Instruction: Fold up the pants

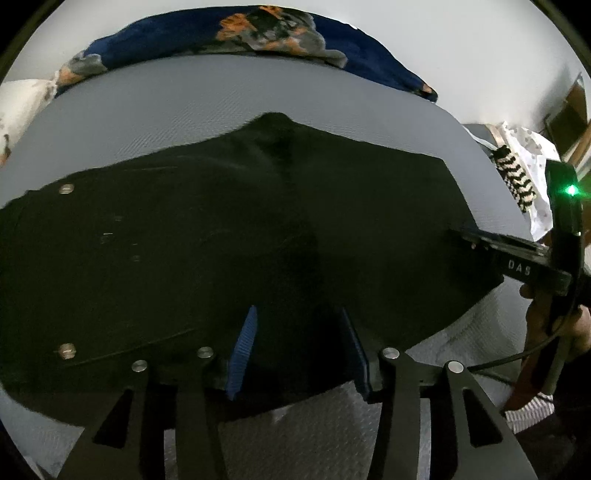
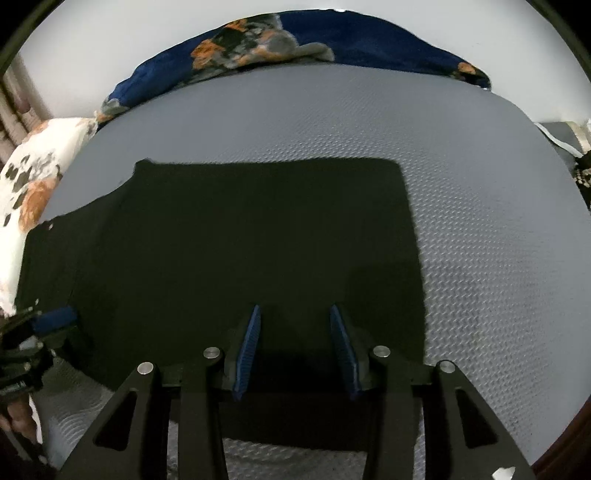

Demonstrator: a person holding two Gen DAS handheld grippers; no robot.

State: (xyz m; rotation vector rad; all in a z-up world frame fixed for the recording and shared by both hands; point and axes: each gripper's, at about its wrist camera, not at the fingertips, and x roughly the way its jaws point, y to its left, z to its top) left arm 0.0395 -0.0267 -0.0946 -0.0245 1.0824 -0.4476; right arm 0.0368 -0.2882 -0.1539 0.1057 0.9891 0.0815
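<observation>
Left wrist view, bed: grey textured mattress surface (image 1: 184, 107) fills the frame from 9 to 3 o'clock, bare along the far side.
Pants: black folded pants with metal rivets (image 1: 221, 229) lie flat on the bed, spread across the centre; in the right wrist view the same pants (image 2: 240, 240) reach from 9 o'clock to just past centre, with a straight edge at 2 o'clock.
Blanket: dark blue floral blanket (image 1: 266, 33) bunched along the far edge of the bed at 12 o'clock.
Pillow: white floral pillow (image 2: 33, 184) at 9 o'clock in the right wrist view.
Left gripper: black left gripper with blue-padded fingers (image 1: 295, 347) at 6 o'clock, over the near edge of the pants; fingers partly apart, gripping nothing.
Right gripper: black right gripper with blue-padded fingers (image 2: 295, 347) at 6 o'clock, above the pants near their right edge; fingers partly apart, nothing pinched. It also shows at 3 o'clock in the left wrist view (image 1: 480, 236).
Hand: person's hand (image 1: 554, 325) at 4 o'clock holds that gripper's handle.
</observation>
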